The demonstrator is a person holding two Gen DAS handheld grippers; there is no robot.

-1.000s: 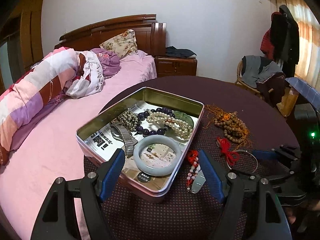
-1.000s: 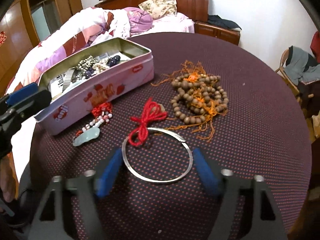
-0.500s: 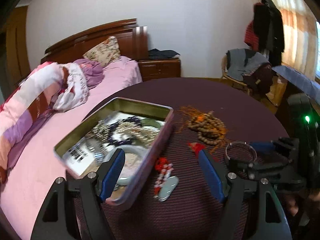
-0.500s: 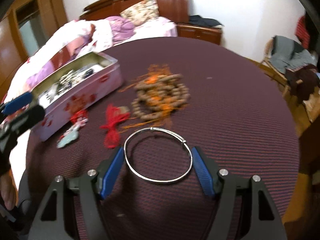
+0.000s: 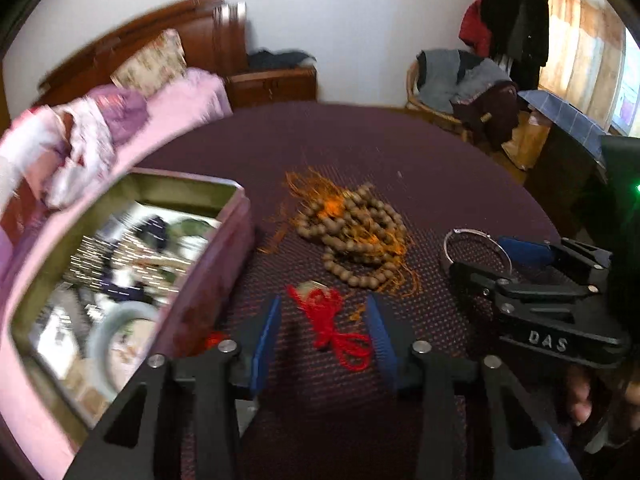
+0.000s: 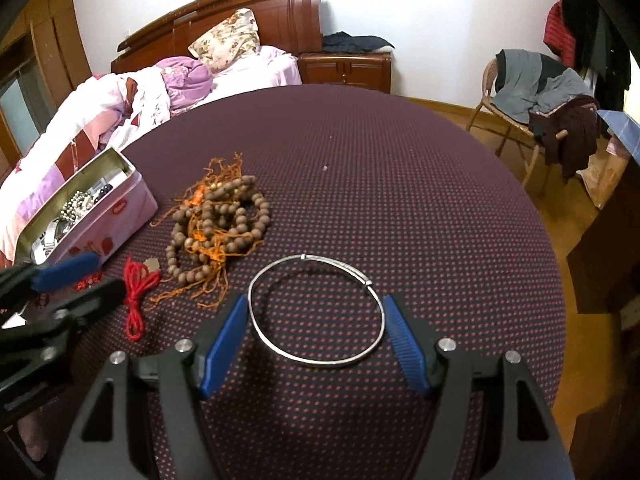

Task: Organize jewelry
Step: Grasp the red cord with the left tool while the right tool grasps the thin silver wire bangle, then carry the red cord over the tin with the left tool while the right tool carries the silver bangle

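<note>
Bedroom clutter is ringing a round table [image 5: 420, 152] under a dark dotted cloth, with a bed lying far left and a chair draped in clothes far right.

From the left wrist view, the left gripper [image 5: 324, 334] is hanging low over the cloth, its jaws closing around a red cord [image 5: 334, 326] that is lying between the blue pads [image 5: 266, 332] without yet being pinched. The cord's long axis is running from a small pendant at its far-left end toward the loops at the near right. It is looking soft and light, so it will be flopping and trailing once lifted; taking it at the bunched middle seems best. A pile of wooden beads [image 5: 352, 236] is sitting just beyond it, and an open tin [image 5: 228, 248] crowded with jewelry is standing to the left. Motion blur is smearing the tin's contents.

From the right wrist view, the right gripper [image 6: 314, 338] is holding a thin silver bangle [image 6: 316, 312], both pads touching its rim on opposite sides. The ring is lying roughly flat, its clasp pointing far right. Being stiff, slick wire, it may be slipping or flexing under a squeeze, so gripping across its width seems sound.
</note>
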